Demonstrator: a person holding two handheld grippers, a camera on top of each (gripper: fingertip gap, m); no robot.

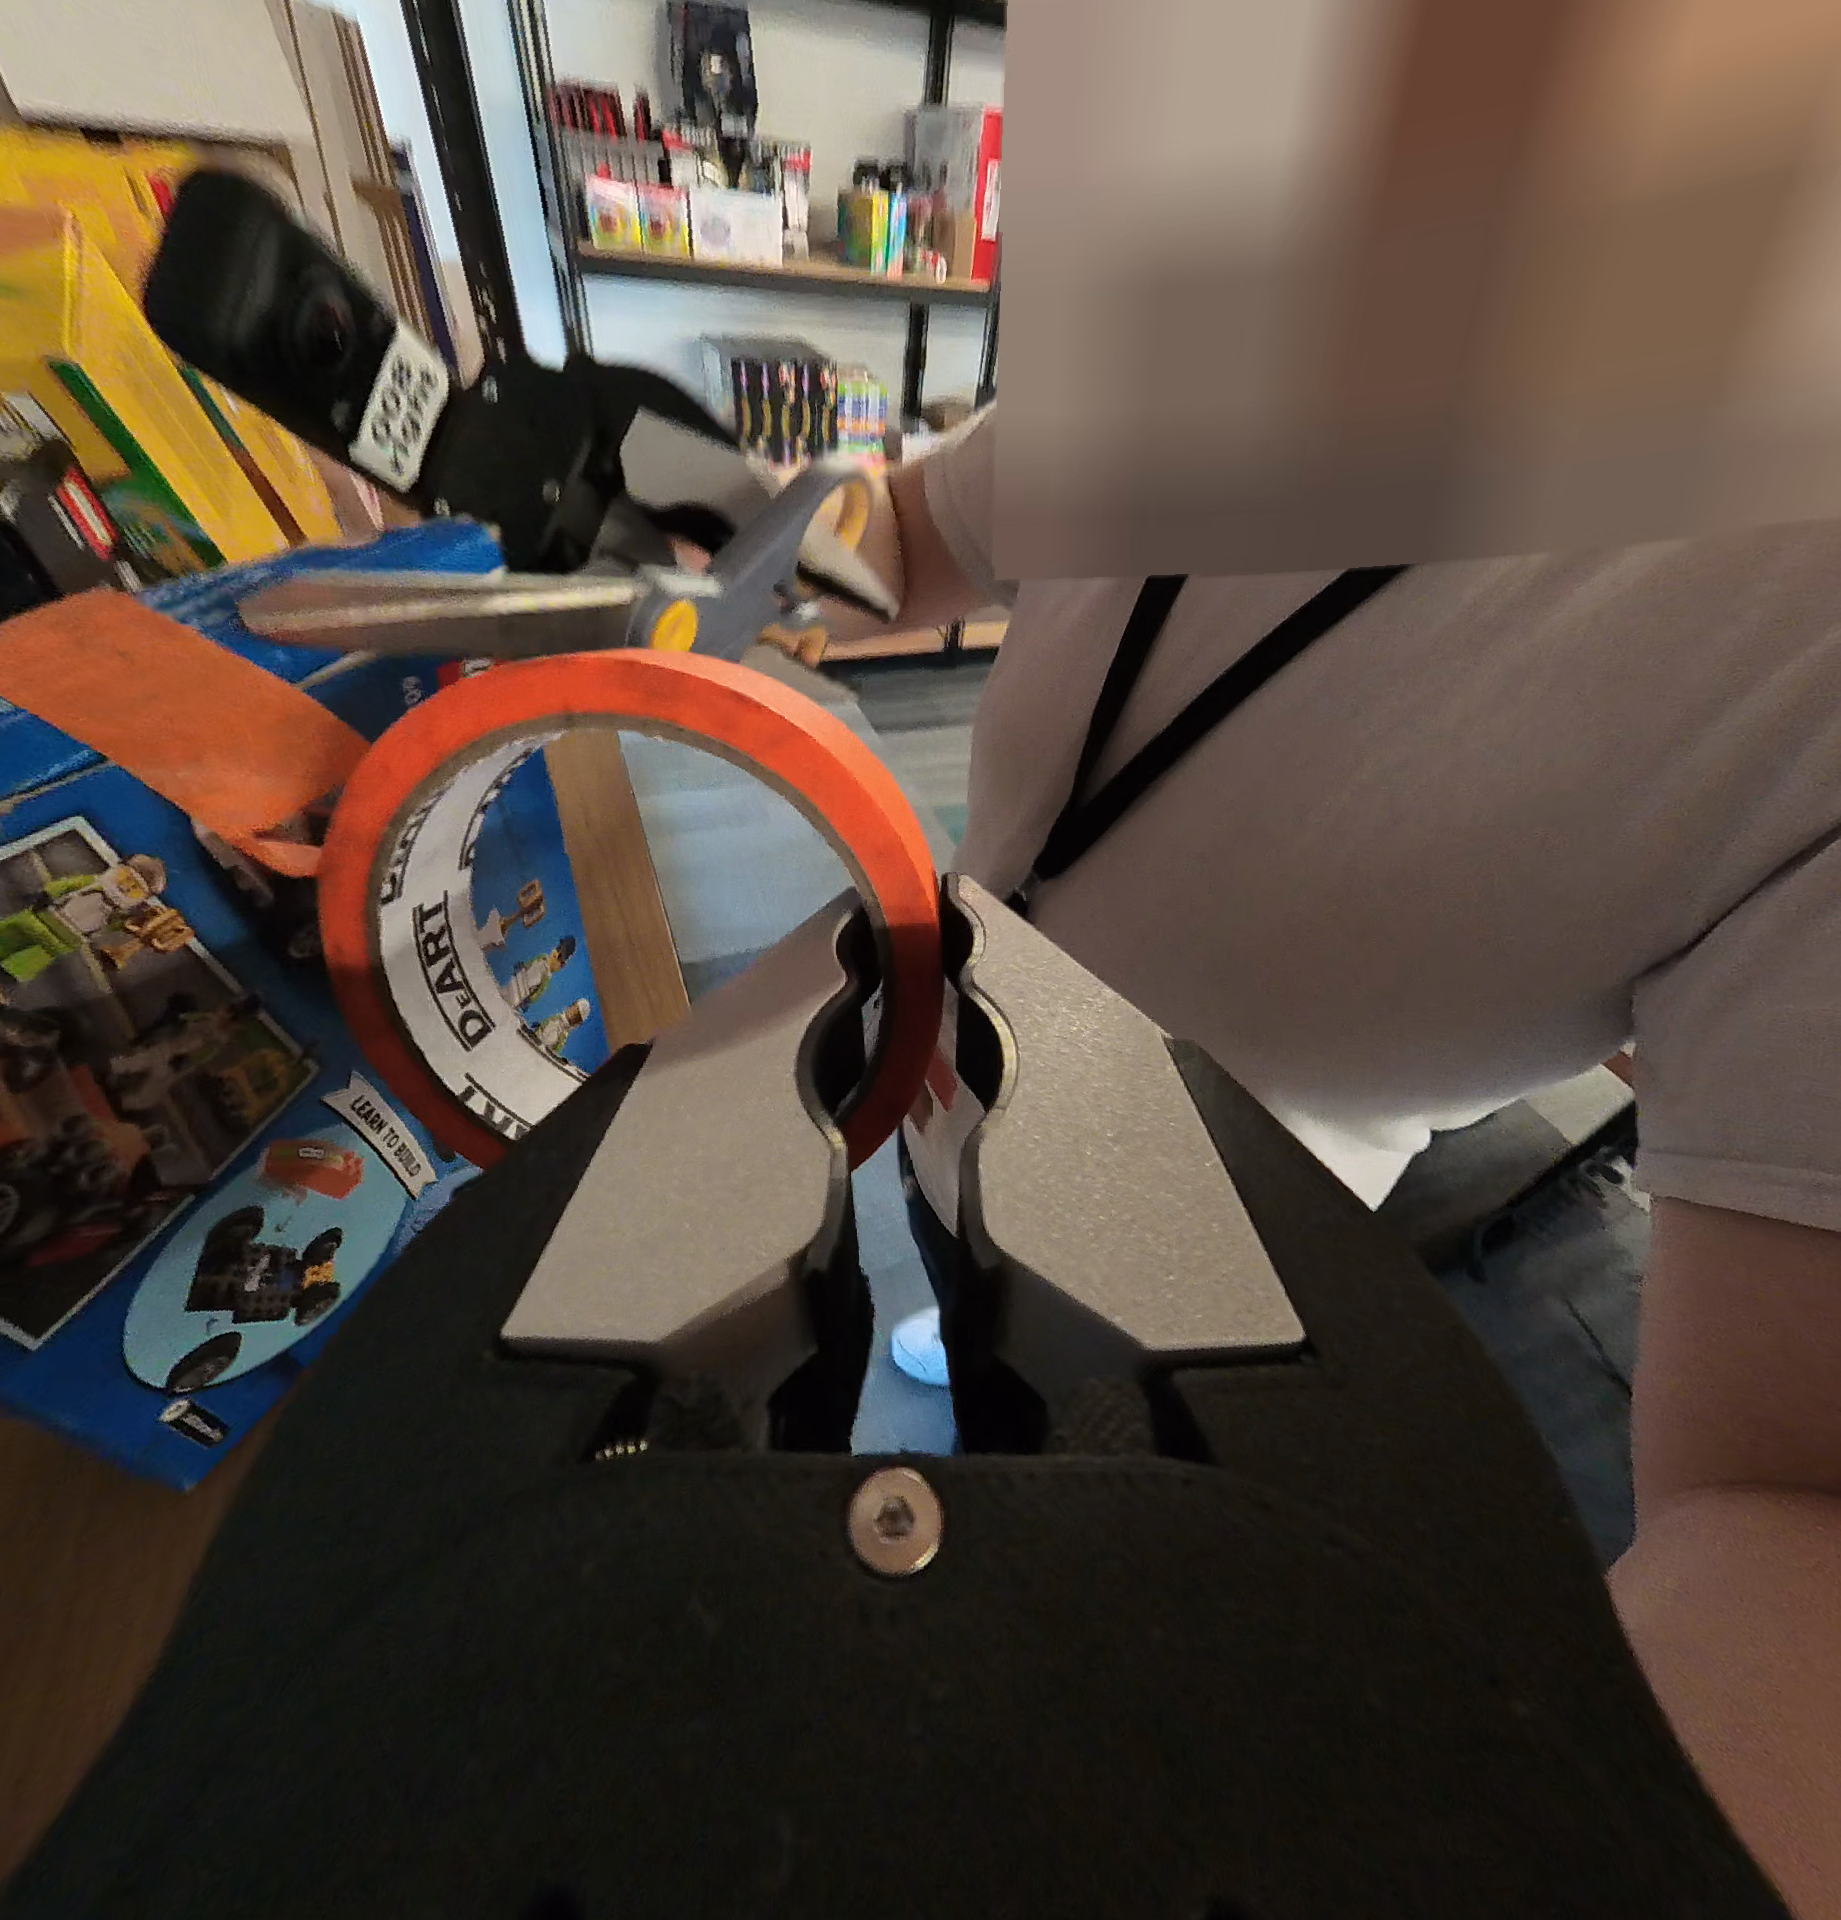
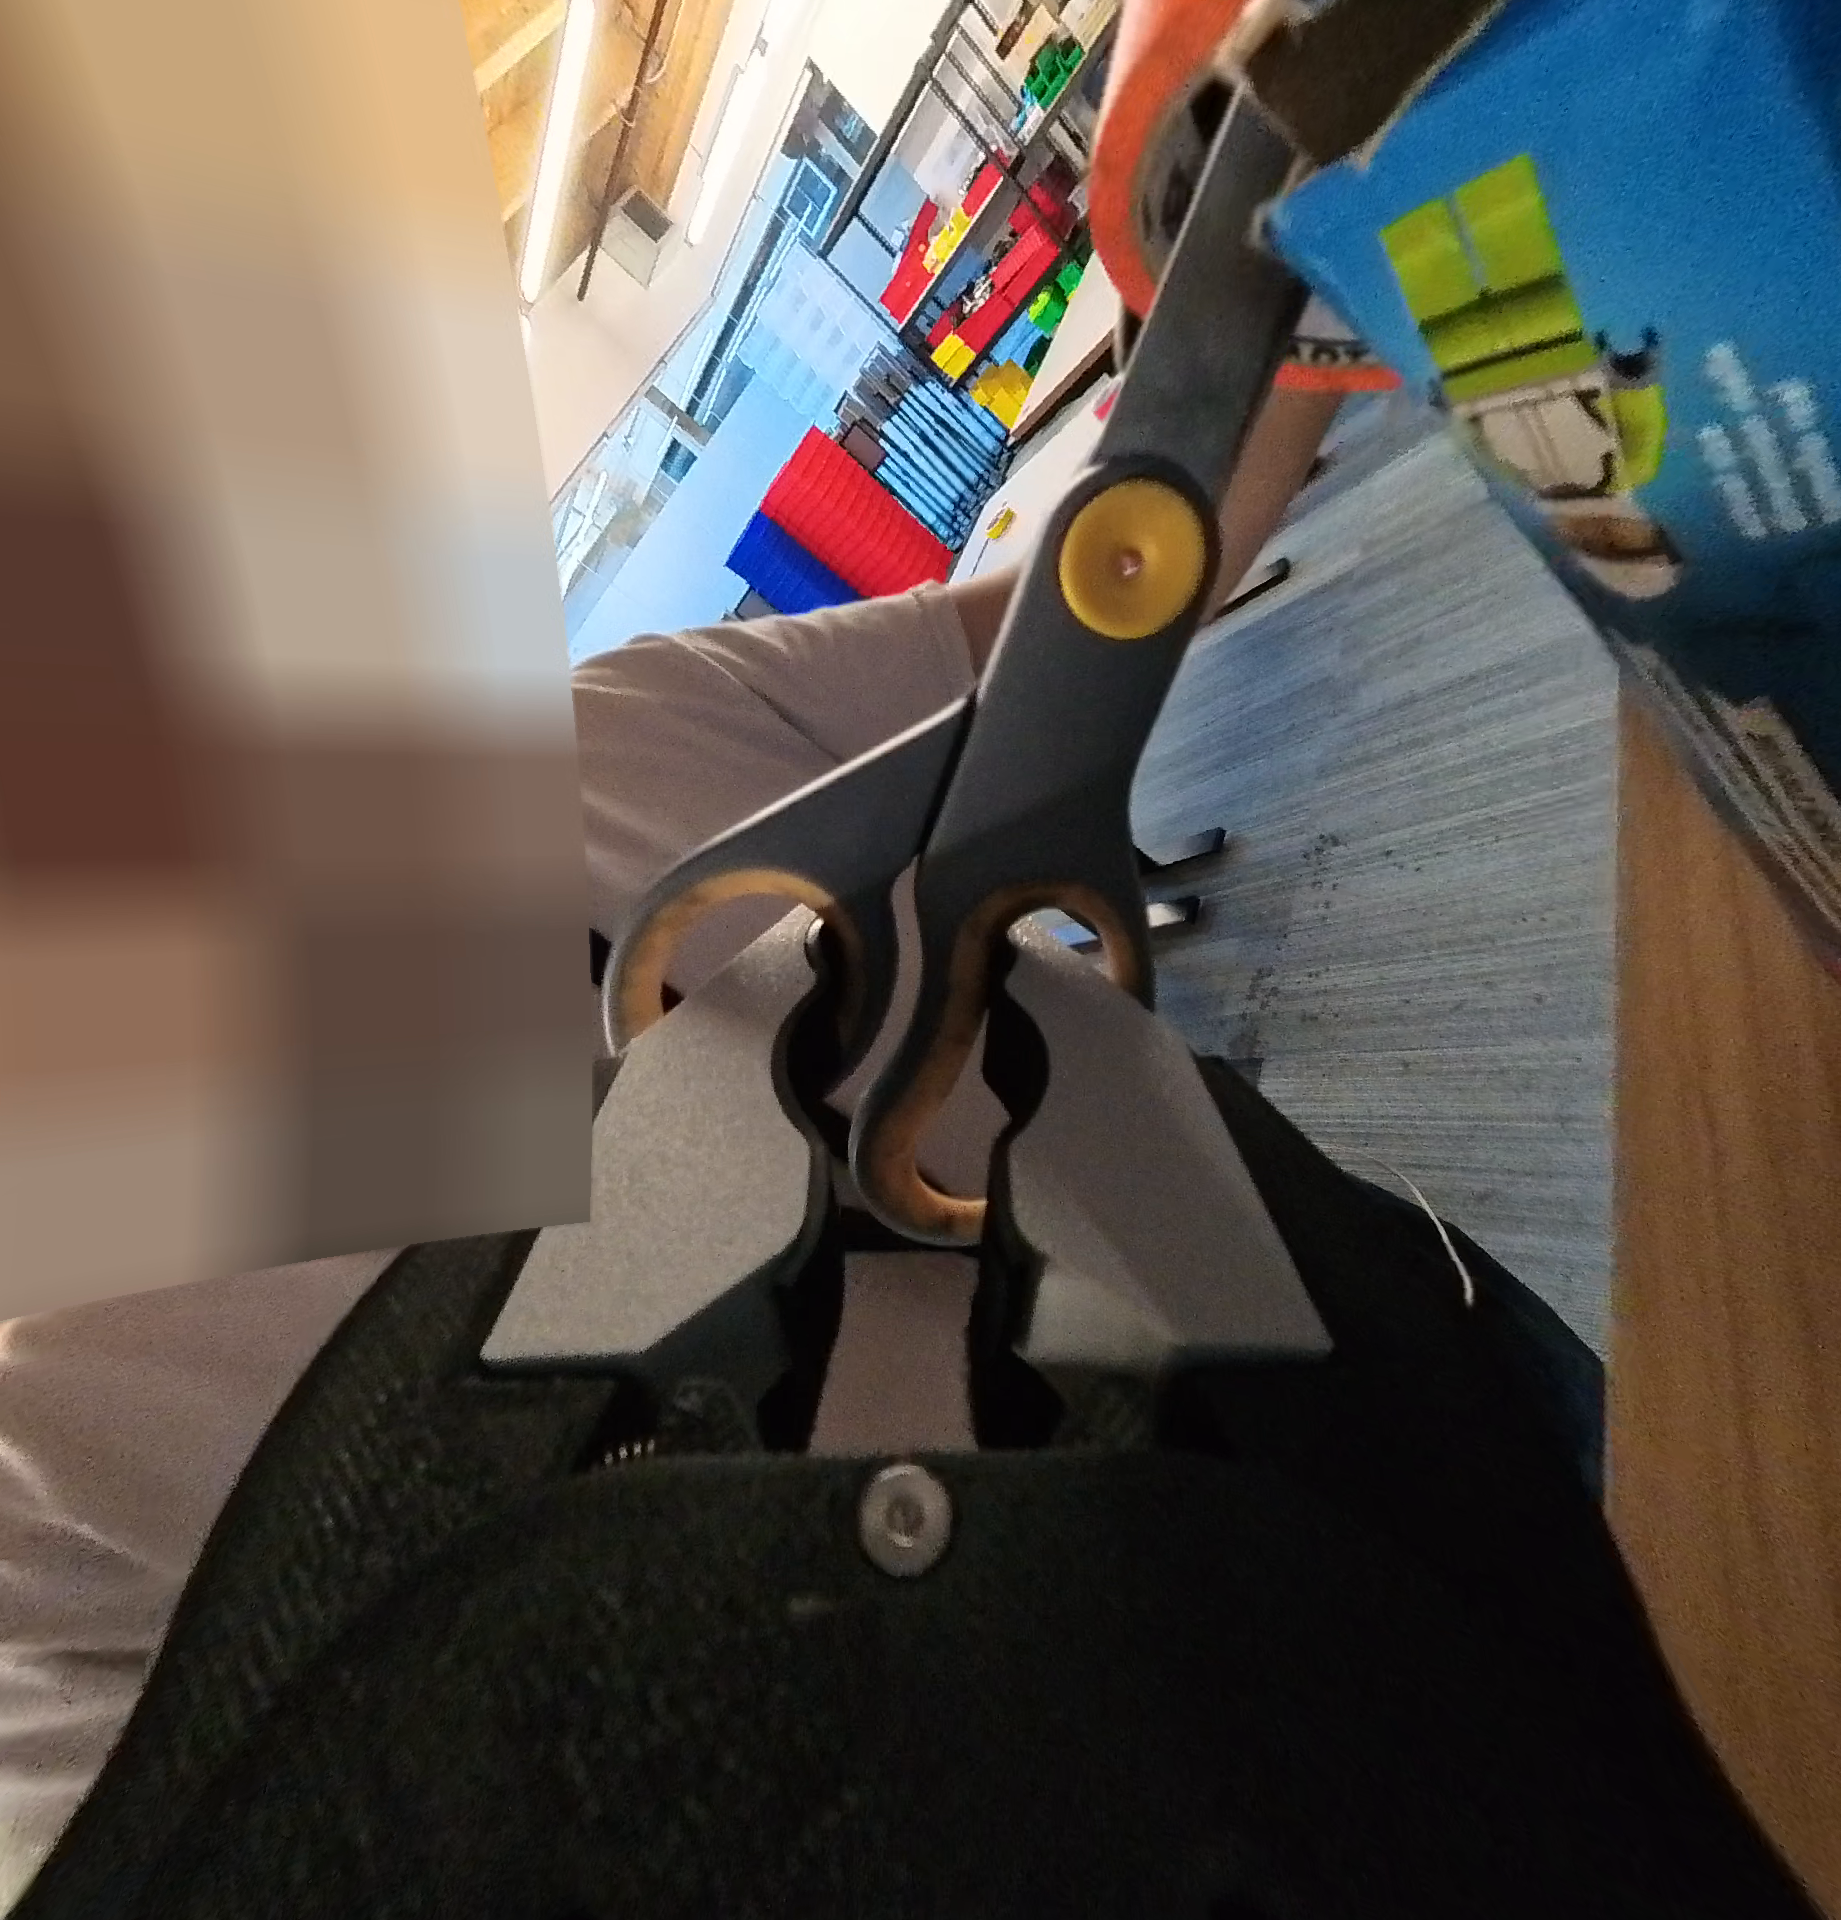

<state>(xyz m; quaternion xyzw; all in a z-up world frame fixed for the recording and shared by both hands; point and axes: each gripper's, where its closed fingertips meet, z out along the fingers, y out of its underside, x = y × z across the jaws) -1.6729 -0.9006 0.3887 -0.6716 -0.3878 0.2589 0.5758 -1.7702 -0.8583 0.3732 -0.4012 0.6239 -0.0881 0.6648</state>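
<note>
My left gripper is shut on the rim of an orange tape roll and holds it upright. A strip of orange tape runs from the roll leftward over a blue toy box. My right gripper has its fingers through the handle loops of grey scissors with a yellow pivot. The blades reach up to the orange tape beside the blue box. In the left wrist view the right gripper holds the scissors just above the strip, blades close together.
The blue box stands on a wooden table, which also shows in the right wrist view. Yellow boxes stand behind it. A person in a white shirt is close on the right. Shelves of goods line the back wall.
</note>
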